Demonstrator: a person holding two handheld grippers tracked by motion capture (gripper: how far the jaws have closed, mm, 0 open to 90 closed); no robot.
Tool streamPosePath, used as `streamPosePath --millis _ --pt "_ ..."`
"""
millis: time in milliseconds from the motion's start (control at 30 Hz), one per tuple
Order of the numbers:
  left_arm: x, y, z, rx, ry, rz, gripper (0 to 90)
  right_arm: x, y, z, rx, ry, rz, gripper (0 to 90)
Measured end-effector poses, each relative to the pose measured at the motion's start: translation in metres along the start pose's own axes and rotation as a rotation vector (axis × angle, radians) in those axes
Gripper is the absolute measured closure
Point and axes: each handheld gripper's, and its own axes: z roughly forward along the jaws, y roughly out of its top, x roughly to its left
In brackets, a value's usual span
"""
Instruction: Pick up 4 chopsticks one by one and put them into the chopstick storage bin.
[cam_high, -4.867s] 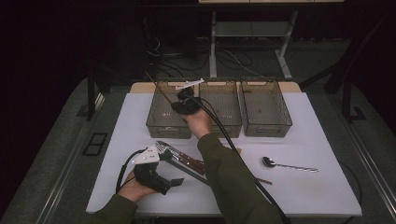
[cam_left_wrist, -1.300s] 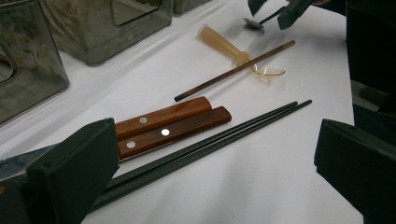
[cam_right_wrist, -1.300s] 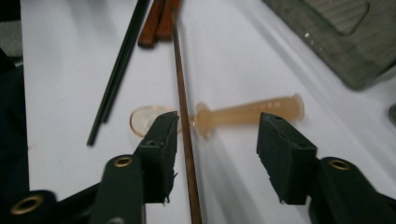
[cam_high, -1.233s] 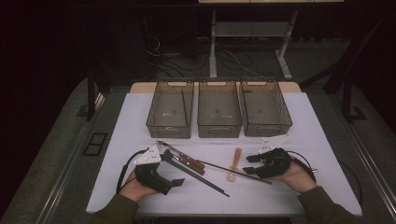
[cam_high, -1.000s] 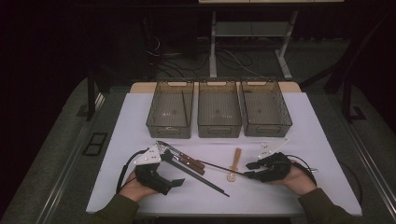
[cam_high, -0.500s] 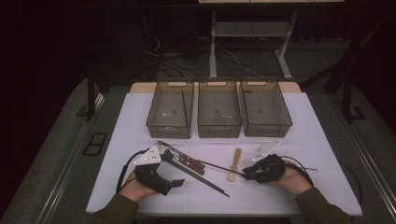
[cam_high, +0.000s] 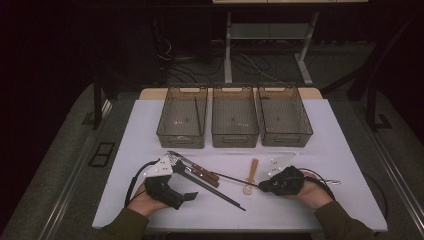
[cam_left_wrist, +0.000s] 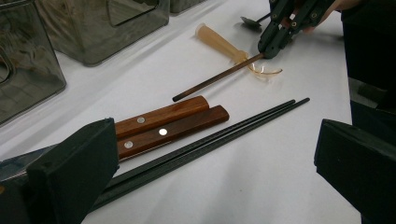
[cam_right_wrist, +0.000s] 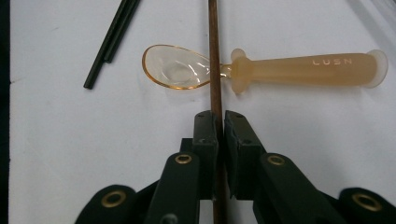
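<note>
A thin brown chopstick (cam_high: 235, 179) (cam_left_wrist: 217, 77) (cam_right_wrist: 215, 56) lies on the white table, across the neck of an amber plastic spoon (cam_high: 251, 175) (cam_right_wrist: 303, 67). My right gripper (cam_high: 262, 187) (cam_left_wrist: 273, 44) (cam_right_wrist: 217, 126) has just been closing, and its pads now press on the chopstick's near end. My left gripper (cam_high: 187, 196) (cam_left_wrist: 215, 172) rests on the table at the left, open and holding nothing. Ahead of it lie two wooden-handled knives (cam_high: 200, 174) (cam_left_wrist: 163, 126) and a pair of black chopsticks (cam_high: 215, 190) (cam_left_wrist: 210, 144).
Three smoky clear bins (cam_high: 182, 117) (cam_high: 235, 117) (cam_high: 285, 117) stand in a row at the back of the table; a dark stick leans in the left one. A metal spoon (cam_high: 330, 182) lies behind my right hand. The white table (cam_high: 340, 150) ends near both forearms.
My right hand has shifted left to the brown chopstick's end and its jaws have closed on it. The left hand has stayed where it was.
</note>
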Motion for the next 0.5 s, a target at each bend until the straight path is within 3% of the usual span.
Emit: streamPosePath --millis 500 --pt "0.0000 0.0000 0.0002 0.001 0.000 0.000 0.0 -0.0006 0.0001 0.0005 -0.003 -0.002 -0.031 84.7"
